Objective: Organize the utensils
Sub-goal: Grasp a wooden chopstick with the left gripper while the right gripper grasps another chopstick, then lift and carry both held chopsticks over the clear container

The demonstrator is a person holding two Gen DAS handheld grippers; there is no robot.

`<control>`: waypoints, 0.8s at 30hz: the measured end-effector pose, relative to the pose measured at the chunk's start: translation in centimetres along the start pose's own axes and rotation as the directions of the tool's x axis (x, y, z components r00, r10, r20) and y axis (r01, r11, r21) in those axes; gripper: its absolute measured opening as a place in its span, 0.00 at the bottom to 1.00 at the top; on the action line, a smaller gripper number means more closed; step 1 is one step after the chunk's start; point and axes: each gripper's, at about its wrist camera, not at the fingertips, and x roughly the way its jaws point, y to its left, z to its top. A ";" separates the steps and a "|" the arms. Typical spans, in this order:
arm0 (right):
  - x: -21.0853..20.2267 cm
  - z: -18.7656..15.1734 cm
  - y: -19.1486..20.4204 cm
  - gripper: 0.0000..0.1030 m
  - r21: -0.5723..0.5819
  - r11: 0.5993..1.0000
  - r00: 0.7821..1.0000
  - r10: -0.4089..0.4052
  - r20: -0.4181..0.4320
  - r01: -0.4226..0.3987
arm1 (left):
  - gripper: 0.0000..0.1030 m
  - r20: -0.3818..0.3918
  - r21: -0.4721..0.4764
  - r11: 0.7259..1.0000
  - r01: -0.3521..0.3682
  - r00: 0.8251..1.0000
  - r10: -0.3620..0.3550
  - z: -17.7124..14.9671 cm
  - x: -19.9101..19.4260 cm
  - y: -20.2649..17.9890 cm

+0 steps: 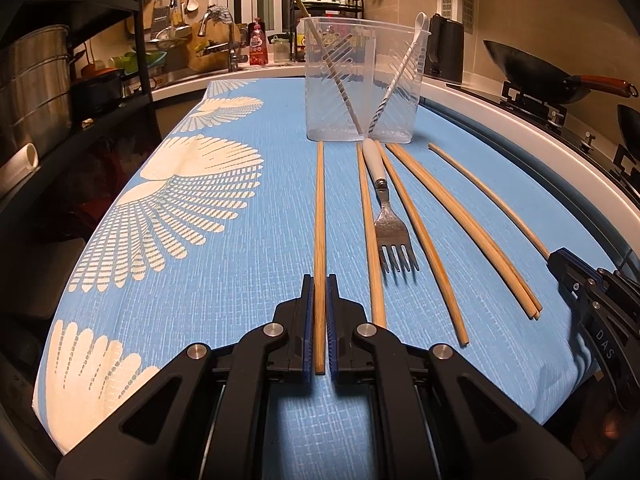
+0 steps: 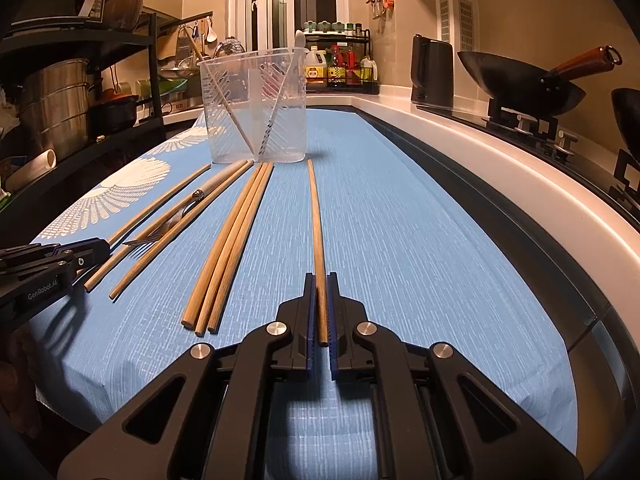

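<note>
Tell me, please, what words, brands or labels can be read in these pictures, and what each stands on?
"GenRobot.AI": on the side of the left gripper, right wrist view.
"DAS": on the side of the right gripper, left wrist view; it may be part of a longer word.
Labels on the sauce bottles and the pink bottle: too small to read.

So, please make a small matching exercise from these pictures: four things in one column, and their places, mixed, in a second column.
Things:
1. fork
2. white spoon
3. leftmost chopstick
4. wok

Places:
A. between the left gripper fingers
B. flat on the blue cloth, among chopsticks
C. on the stove
D. standing in the clear holder

Pairs: 1-B, 2-D, 3-A, 4-C
</note>
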 end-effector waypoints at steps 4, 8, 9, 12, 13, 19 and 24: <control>0.1 0.0 0.1 0.07 -0.005 1.000 1.000 -0.001 0.003 0.002 | 0.06 0.001 0.000 1.000 0.000 1.000 0.000 0.0 0.0 0.1; 0.2 0.1 0.1 0.07 -0.006 1.000 1.000 -0.002 0.004 0.002 | 0.06 0.002 0.000 1.000 -0.001 1.000 0.001 0.0 0.0 0.1; 0.3 0.1 0.1 0.07 -0.007 1.000 1.000 -0.002 0.004 0.002 | 0.06 0.003 0.001 1.000 -0.001 1.000 0.001 0.0 0.0 0.1; 0.4 0.2 0.1 0.07 -0.010 1.000 1.000 -0.003 0.005 0.003 | 0.06 0.006 0.003 1.000 -0.004 1.000 0.004 0.1 0.0 0.0; 0.5 0.3 0.1 0.07 -0.012 1.000 1.000 -0.003 0.006 0.003 | 0.06 0.006 0.003 1.000 -0.004 1.000 0.004 0.1 0.0 0.0; 0.7 0.4 0.4 0.07 -0.023 1.000 1.000 -0.010 0.010 0.010 | 0.06 0.005 -0.002 1.000 0.000 1.000 0.000 0.2 0.0 0.0; 0.7 1.0 0.2 0.05 -0.012 1.000 1.000 0.012 -0.020 -0.012 | 0.06 -0.005 -0.013 1.000 0.012 1.000 -0.012 0.4 0.1 0.1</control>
